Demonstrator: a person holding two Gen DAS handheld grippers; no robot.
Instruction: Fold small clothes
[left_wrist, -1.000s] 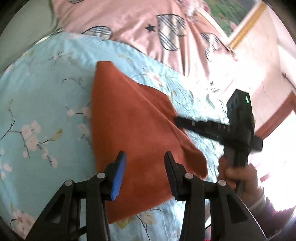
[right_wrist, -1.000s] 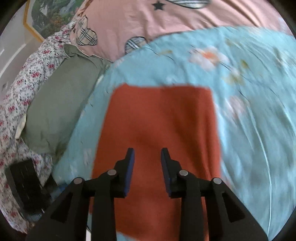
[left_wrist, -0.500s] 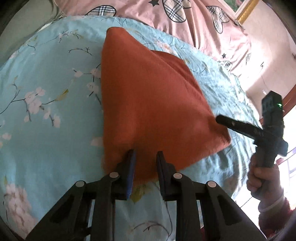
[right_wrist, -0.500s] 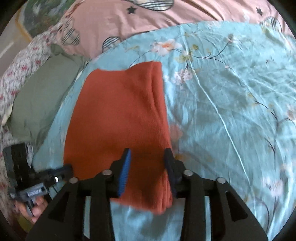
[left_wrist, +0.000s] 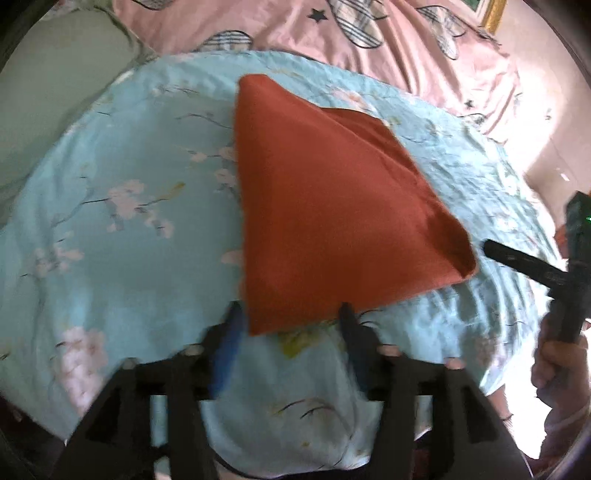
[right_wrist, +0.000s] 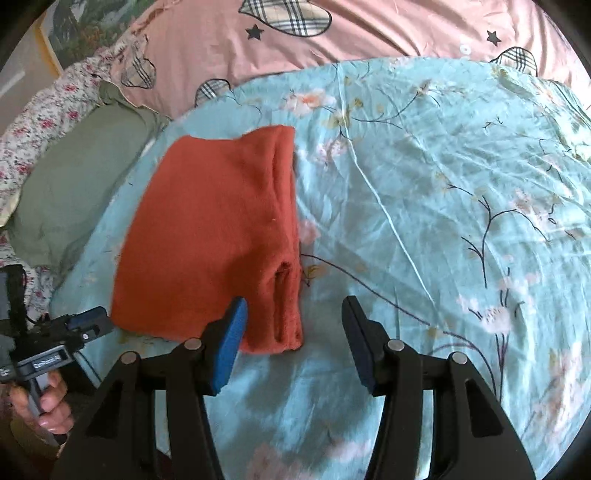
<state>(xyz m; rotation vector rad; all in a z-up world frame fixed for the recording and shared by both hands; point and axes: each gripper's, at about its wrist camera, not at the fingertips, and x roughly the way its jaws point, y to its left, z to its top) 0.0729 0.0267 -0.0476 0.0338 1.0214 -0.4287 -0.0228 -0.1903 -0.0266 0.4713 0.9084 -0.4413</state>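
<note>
A folded orange cloth (left_wrist: 332, 206) lies flat on the light-blue flowered bedspread (left_wrist: 122, 236). My left gripper (left_wrist: 290, 325) hovers at its near corner. Its jaws are opening, the corner lies between the fingertips, and the pads do not press on it. In the right wrist view the orange cloth (right_wrist: 207, 236) shows its thick folded edge on the right. My right gripper (right_wrist: 294, 310) is also opening, with that near corner just inside its left finger (right_wrist: 232, 332) and loose. Each gripper appears in the other's view: the left gripper (right_wrist: 94, 323) at lower left, the right gripper (left_wrist: 491, 249) at right.
A pink quilt with plaid hearts (right_wrist: 332, 33) lies behind the bedspread. A green pillow (right_wrist: 81, 184) and flowered fabric (right_wrist: 55, 107) sit at the left. The bed's near edge (left_wrist: 369, 461) runs just under the grippers. A person's hands (left_wrist: 561, 362) (right_wrist: 44, 402) hold the handles.
Both grippers have let go of the cloth's near edge and opened wider. The left one was nearly shut on it half a second ago. The cloth now rests flat.
</note>
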